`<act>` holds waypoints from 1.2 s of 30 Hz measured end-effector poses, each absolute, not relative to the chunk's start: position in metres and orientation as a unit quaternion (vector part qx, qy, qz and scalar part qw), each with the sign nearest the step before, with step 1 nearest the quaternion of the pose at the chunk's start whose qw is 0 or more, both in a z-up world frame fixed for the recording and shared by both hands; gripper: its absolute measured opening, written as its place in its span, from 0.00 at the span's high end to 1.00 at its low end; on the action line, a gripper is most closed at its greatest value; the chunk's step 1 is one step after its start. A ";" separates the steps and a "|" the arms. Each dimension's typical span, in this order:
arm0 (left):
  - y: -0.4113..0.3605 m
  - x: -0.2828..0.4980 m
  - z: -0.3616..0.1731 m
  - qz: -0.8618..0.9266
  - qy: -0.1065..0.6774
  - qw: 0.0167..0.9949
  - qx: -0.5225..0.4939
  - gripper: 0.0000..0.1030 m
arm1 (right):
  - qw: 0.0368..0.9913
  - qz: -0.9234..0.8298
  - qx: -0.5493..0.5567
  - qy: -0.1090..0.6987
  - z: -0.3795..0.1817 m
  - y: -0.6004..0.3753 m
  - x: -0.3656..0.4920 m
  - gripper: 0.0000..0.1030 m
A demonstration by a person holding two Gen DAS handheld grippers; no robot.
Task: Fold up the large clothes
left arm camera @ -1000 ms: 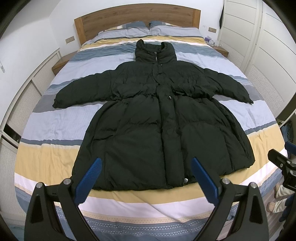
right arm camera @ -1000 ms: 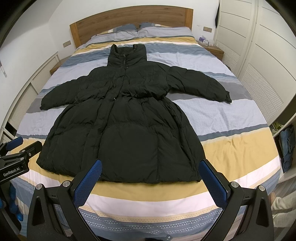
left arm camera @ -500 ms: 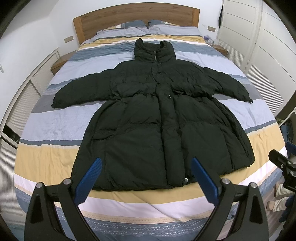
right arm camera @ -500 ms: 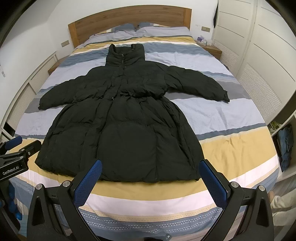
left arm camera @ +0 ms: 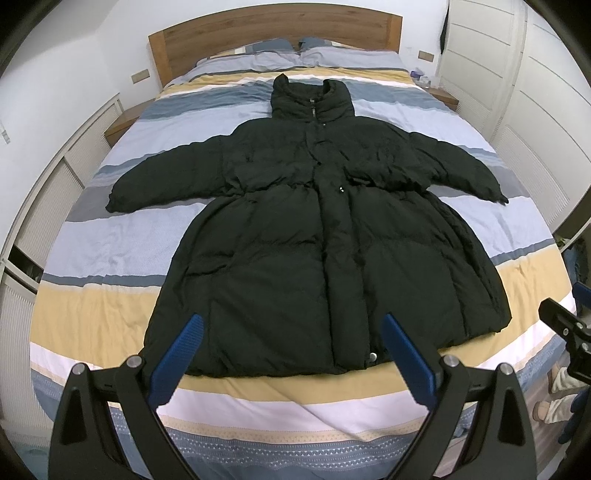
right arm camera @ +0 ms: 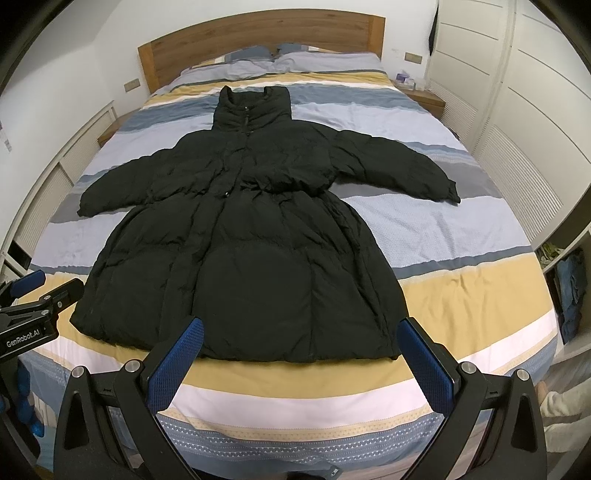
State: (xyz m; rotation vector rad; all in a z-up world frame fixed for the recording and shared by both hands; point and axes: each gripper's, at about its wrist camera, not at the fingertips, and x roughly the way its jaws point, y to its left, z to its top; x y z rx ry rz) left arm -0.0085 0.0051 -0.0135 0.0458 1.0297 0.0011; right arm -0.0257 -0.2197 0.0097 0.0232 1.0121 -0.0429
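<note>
A long black puffer coat [left arm camera: 317, 251] [right arm camera: 255, 251] lies flat, front up, on the striped bed, collar toward the headboard, both sleeves spread out to the sides. My left gripper [left arm camera: 291, 325] hovers open above the foot of the bed, its blue pads over the coat's hem near the middle. My right gripper [right arm camera: 301, 326] is also open, held over the hem on the coat's right half. Neither touches the coat. Each gripper shows at the edge of the other's view: the right gripper [left arm camera: 565, 332] and the left gripper [right arm camera: 33, 310].
The bed [left arm camera: 110, 314] has a wooden headboard [left arm camera: 273, 33] and two pillows [right arm camera: 325, 59]. White louvred wardrobes [right arm camera: 517, 122] line the right side, low white cabinets [left arm camera: 40, 192] the left. Nightstands [right arm camera: 421, 96] flank the headboard. A person's slippered feet [left arm camera: 554, 391] stand at the right.
Both grippers have drifted slightly; the coat looks a little lower and nearer in both views. The coat itself has not moved, and both grippers stay open.
</note>
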 end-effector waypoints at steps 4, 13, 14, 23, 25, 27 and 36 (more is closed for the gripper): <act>0.000 -0.011 -0.012 0.007 0.493 0.870 0.021 0.05 | 0.876 -0.016 0.010 0.481 0.010 -0.225 -0.027 0.01; -0.017 -0.022 -0.004 0.028 0.485 0.874 0.007 0.05 | 0.883 0.004 0.009 0.469 0.018 -0.245 -0.025 0.01; -0.019 -0.023 -0.003 0.028 0.484 0.875 0.002 0.05 | 0.883 0.007 0.010 0.469 0.019 -0.248 -0.024 0.01; -0.007 -0.033 0.005 0.044 0.507 0.859 -0.057 0.05 | 0.891 0.029 0.020 0.452 0.032 -0.282 -0.006 0.01; 0.006 -0.036 0.006 0.054 0.512 0.854 -0.070 0.05 | 0.892 0.036 0.022 0.451 0.031 -0.281 0.000 0.01; 0.028 -0.038 0.006 0.074 0.516 0.849 -0.092 0.05 | 0.892 0.047 0.021 0.450 0.028 -0.276 0.008 0.01; 0.171 0.011 -0.037 0.107 0.534 0.804 -0.238 0.05 | 0.882 0.052 -0.012 0.468 0.018 -0.221 0.067 0.01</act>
